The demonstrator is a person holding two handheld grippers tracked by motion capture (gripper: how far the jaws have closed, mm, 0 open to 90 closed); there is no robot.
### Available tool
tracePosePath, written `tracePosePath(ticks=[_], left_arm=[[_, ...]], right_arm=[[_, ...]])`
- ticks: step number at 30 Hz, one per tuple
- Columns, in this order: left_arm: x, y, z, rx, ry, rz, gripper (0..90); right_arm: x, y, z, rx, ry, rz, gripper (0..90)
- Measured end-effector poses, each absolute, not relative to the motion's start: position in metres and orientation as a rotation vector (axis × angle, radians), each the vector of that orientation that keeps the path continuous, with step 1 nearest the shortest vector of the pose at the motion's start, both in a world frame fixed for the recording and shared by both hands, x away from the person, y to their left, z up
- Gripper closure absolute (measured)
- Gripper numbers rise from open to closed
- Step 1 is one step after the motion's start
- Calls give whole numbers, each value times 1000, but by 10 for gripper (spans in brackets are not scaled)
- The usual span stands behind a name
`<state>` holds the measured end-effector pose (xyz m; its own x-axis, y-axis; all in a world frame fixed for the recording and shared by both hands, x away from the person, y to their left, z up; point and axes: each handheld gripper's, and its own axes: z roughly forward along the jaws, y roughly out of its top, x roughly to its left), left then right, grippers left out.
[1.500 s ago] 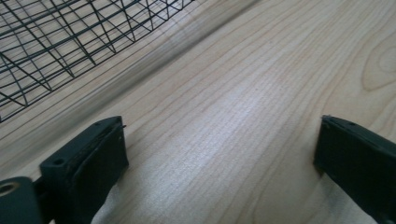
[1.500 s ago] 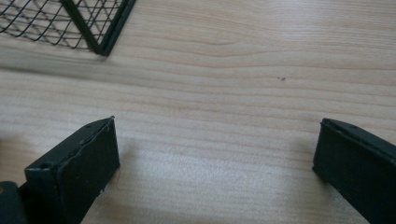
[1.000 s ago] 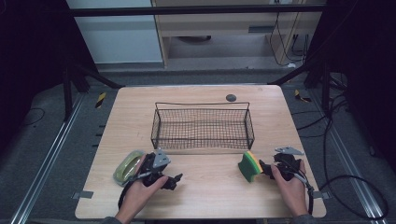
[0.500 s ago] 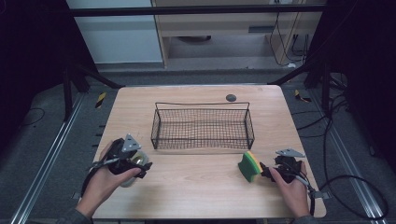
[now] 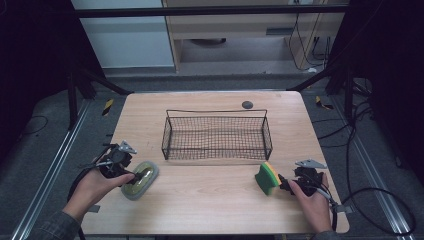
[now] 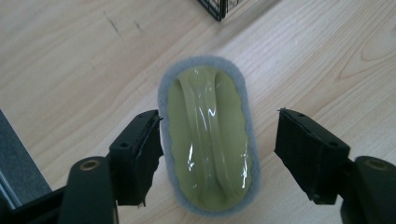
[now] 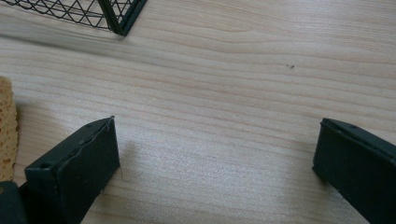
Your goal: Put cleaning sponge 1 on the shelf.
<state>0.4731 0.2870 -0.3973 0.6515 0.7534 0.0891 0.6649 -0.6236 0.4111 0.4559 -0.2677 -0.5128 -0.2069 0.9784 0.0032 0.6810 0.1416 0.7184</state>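
Note:
A pale green oval scrubber with a grey pad rim (image 5: 140, 179) lies flat near the table's front left. My left gripper (image 5: 132, 175) reaches over it from the left. In the left gripper view the scrubber (image 6: 208, 140) lies between the jaws. One jaw rests at its edge and the other stands clear, and the jaws have just been closing. A green and yellow sponge (image 5: 267, 177) stands on edge at the front right. My right gripper (image 5: 283, 186) sits just right of it, open, with bare wood between its jaws (image 7: 215, 158). The sponge's edge (image 7: 7, 135) shows beside one jaw.
A black wire basket (image 5: 217, 111) stands in the middle of the wooden table (image 5: 210, 200), and its corner appears in both gripper views (image 6: 215, 8) (image 7: 116, 18). A small dark round object (image 5: 247, 104) lies behind the basket. Cables trail off the right edge.
My left hand swung from the right side of the scrubber to its left and now has its jaws astride it, narrower than before. The right hand and sponge stayed put.

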Motion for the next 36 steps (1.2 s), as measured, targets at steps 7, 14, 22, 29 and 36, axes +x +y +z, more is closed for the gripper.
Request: tracePosePath(ticks=[7, 14, 22, 29, 36], left_arm=[[481, 293, -412, 2584, 1207, 278, 432], [484, 293, -416, 2602, 1229, 228, 515], [488, 293, -424, 2632, 1252, 172, 560], [491, 289, -426, 2655, 1243, 149, 570], [493, 289, -428, 2659, 1247, 131, 624]], right_arm=[[455, -269, -513, 1575, 1966, 831, 5], [456, -269, -513, 1568, 1971, 830, 5], [456, -269, -512, 1565, 1976, 830, 5], [456, -269, -512, 1564, 1979, 833, 5], [456, -270, -512, 1560, 1984, 831, 5]])
